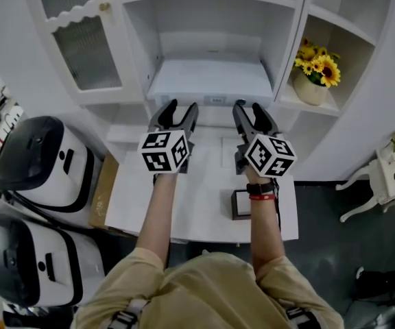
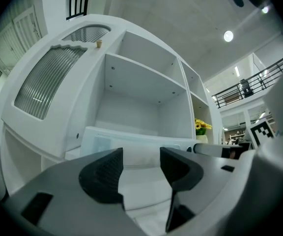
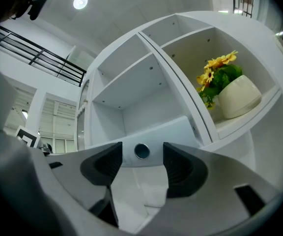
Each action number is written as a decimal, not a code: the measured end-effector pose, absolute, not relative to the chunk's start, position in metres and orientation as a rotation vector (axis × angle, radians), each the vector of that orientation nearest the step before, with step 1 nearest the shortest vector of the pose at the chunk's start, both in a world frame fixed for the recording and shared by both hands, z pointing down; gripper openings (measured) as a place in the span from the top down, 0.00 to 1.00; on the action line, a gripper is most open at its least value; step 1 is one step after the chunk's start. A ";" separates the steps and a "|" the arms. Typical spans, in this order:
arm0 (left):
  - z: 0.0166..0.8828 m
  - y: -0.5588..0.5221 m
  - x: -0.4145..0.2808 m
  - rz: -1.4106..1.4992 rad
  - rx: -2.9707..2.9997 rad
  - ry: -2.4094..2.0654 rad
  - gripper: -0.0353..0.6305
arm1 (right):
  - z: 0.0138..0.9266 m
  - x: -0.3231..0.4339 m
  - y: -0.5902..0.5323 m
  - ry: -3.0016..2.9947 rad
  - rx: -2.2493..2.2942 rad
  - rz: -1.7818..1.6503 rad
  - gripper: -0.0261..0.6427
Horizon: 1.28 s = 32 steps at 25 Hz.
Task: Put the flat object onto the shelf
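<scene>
Tan shirt and both forearms are filling the bottom of the head view, reaching over the white worktop (image 1: 197, 214) toward the cabinet. The flat object (image 1: 211, 81), a wide white slab, is lying in the middle shelf (image 1: 211, 41) compartment with its front edge facing the person. Whether that edge is overhanging the shelf lip is hard to tell.

The left gripper (image 1: 182, 112) and the right gripper (image 1: 249, 112) are hovering side by side just in front of that edge. Both sets of jaws are standing partly apart with nothing pressed between the pads. In the right gripper view, a small round fitting (image 3: 141, 151) on the slab's edge is showing in the gap, beyond the pads rather than between them.

The placing seems nearly or fully done. If the slab is needing a final nudge, it would go best with both grippers pushing level and together, so that it is sliding in square rather than twisting against the side walls. The right gripper should be keeping clear of the partition beside the flower pot (image 1: 313, 81). When pulling back, it should also be passing clear of the small dark box (image 1: 241, 204) on the worktop.
</scene>
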<state>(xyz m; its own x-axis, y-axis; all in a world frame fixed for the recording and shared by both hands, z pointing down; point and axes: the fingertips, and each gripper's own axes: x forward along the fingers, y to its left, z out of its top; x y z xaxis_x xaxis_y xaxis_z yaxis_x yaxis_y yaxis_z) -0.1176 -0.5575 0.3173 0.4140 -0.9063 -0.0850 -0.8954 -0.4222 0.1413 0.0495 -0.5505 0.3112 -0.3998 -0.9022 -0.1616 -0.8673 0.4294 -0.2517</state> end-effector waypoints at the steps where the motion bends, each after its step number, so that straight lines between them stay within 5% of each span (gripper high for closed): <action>1: 0.317 -0.561 -0.118 -0.227 2.579 -1.645 0.57 | 0.311 0.049 -0.554 2.412 -1.535 -0.186 0.55; 32: 0.322 -0.577 -0.118 -0.232 2.597 -1.604 0.57 | 0.319 0.046 -0.567 2.425 -1.621 -0.168 0.55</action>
